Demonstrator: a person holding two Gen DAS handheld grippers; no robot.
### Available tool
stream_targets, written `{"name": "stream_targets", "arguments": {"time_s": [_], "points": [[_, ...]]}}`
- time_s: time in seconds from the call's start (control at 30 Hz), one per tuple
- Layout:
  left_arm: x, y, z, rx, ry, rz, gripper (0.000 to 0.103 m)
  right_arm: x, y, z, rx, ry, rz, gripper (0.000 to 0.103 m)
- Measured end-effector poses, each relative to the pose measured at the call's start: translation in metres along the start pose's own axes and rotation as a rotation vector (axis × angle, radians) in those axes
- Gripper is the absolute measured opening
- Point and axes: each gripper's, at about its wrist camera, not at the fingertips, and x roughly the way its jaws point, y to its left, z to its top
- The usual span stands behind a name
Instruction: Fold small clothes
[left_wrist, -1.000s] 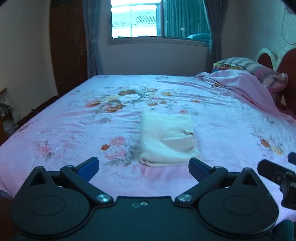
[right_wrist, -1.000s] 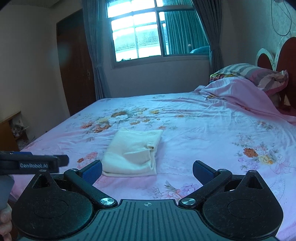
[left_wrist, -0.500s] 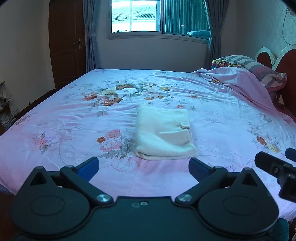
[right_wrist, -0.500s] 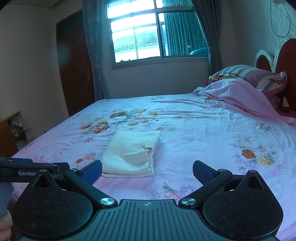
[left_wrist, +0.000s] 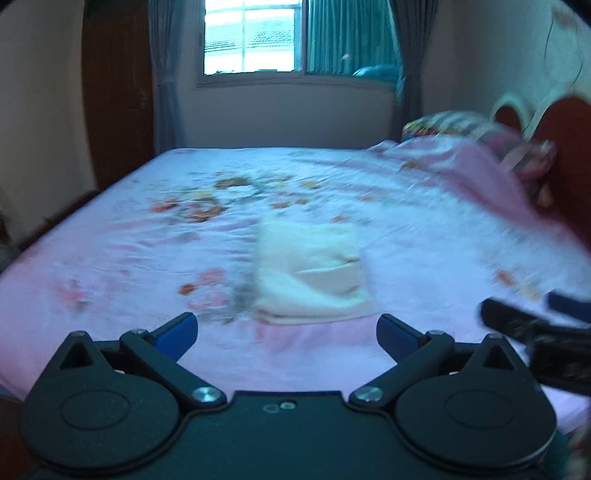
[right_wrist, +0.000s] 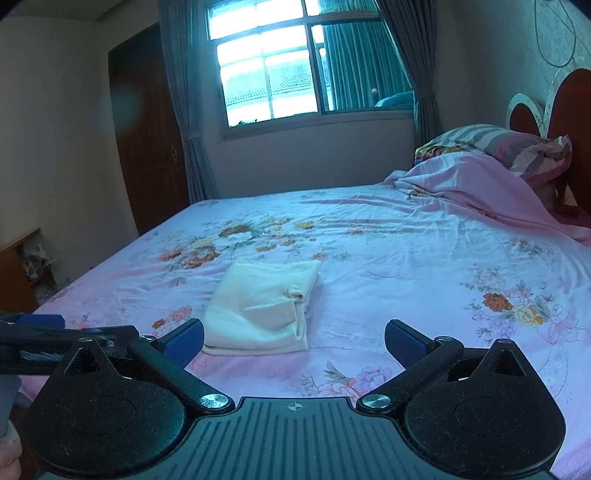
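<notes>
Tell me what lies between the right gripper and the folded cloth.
Only bare floral bedsheet separates the right gripper from the folded cloth, clearest in the right wrist view.

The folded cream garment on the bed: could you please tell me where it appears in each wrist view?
Left wrist view: the folded cream garment lies at centre, just beyond the open fingers, blurred.
Right wrist view: the garment lies left of centre, nearest the left finger.
Shared landmark: the window behind the bed.

I see a soft, matt cream cloth garment (right_wrist: 264, 306) folded on a smooth, faintly shiny pink floral bed sheet (right_wrist: 406, 258). My right tool (right_wrist: 293, 339) is matt black grainy plastic with textured blue pads (right_wrist: 404, 341) and bright metal screws (right_wrist: 373, 400). The headboard (right_wrist: 569, 110) looks like glossy reddish wood.
</notes>
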Motion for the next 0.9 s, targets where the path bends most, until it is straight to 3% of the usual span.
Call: {"name": "stream_targets", "arguments": {"time_s": [0.1, 0.17, 0.27, 0.37, 0.5, 0.7, 0.8, 0.9], "points": [[-0.010, 0.007, 0.000, -0.066, -0.099, 0.063, 0.102, -0.002, -0.002, 0.000, 0.009, -0.015, -0.003, 0.103], [-0.006, 0.006, 0.006, -0.069, -0.065, 0.143, 0.102, -0.002, -0.002, 0.000, 0.007, -0.011, -0.004, 0.103], [0.001, 0.007, 0.009, -0.050, -0.026, 0.184, 0.101, 0.000, 0.000, 0.001, 0.008, -0.004, 0.002, 0.103], [0.009, 0.016, 0.010, -0.104, 0.016, 0.139, 0.101, 0.002, 0.003, 0.001, -0.011, -0.001, -0.008, 0.103], [0.016, 0.017, 0.012, -0.096, 0.029, 0.141, 0.101, 0.004, 0.003, 0.001, -0.022, 0.007, -0.003, 0.103], [0.028, 0.009, 0.014, -0.065, 0.056, 0.082, 0.101, 0.016, 0.006, 0.002, -0.038, 0.025, -0.025, 0.103], [0.033, 0.009, 0.012, -0.074, 0.027, 0.029, 0.097, 0.026, 0.007, 0.004, -0.057, 0.037, -0.059, 0.103], [0.043, 0.009, 0.015, -0.069, -0.003, 0.015, 0.102, 0.038, 0.004, 0.006, -0.052, 0.054, -0.056, 0.103]]}}
